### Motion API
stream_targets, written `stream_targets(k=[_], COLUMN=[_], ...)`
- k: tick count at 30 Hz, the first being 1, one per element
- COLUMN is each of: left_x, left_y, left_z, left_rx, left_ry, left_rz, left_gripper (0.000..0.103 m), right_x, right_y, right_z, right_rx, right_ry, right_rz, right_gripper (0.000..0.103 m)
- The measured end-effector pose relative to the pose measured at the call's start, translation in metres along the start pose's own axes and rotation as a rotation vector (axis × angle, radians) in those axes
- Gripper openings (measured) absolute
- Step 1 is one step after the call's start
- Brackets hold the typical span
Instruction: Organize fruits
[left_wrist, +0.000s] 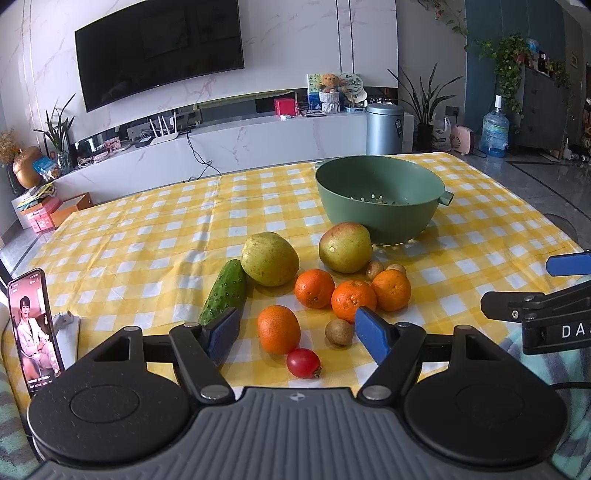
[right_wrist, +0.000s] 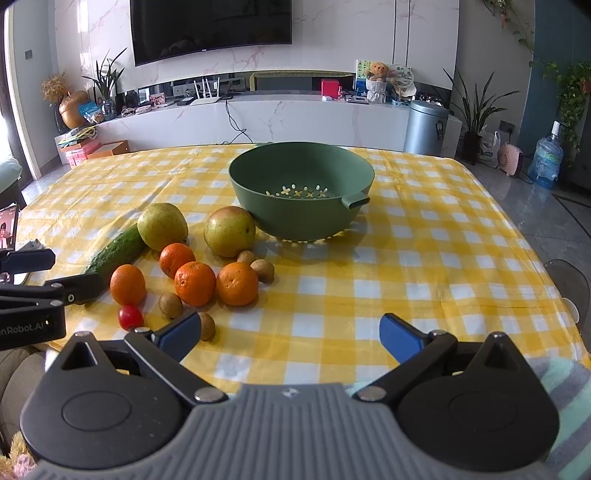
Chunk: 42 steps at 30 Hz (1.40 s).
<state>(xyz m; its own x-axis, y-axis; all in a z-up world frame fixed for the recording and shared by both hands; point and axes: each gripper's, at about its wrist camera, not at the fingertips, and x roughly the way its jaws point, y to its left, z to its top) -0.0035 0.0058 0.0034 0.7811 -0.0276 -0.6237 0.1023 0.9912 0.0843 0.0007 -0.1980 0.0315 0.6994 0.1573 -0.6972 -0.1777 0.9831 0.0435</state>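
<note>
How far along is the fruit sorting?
Nothing looks done: the green colander holds no fruit. Nothing is in hand either; the left tool and right tool are both open. Left: the oranges, pears, cucumber and tomato.

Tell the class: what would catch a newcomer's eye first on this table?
A tight cluster of fruit on the yellow checked tablecloth: four oranges, two pears, a cucumber at its left edge. Just behind stands an empty green colander bowl. Both grippers, left and right, hang open nearby.
</note>
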Motion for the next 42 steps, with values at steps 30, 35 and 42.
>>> stream_targets(k=[30,35,42], left_x=[0.0017,0.0024,0.0026], left_y=[-0.0001,0.0016,0.0018], left_z=[-0.0027,-0.0033,-0.004], left_rx=[-0.003,-0.007,-0.009], left_ry=[0.02,0.026,0.028], left_rz=[-0.018,-0.018,-0.018], left_gripper=[0.084,0.084,0.084], right_x=[0.0031,0.0037,0.0042], right_y=[0.0022,0.0026,0.0028], right_z=[0.0016,0.0011,0.0012], right_rx=[-0.006,-0.009,-0.007], right_ry=[0.023,0.027,0.031], right_rz=[-0.014,-0.014,-0.012], right_gripper=[0.099,0.099,0.099])
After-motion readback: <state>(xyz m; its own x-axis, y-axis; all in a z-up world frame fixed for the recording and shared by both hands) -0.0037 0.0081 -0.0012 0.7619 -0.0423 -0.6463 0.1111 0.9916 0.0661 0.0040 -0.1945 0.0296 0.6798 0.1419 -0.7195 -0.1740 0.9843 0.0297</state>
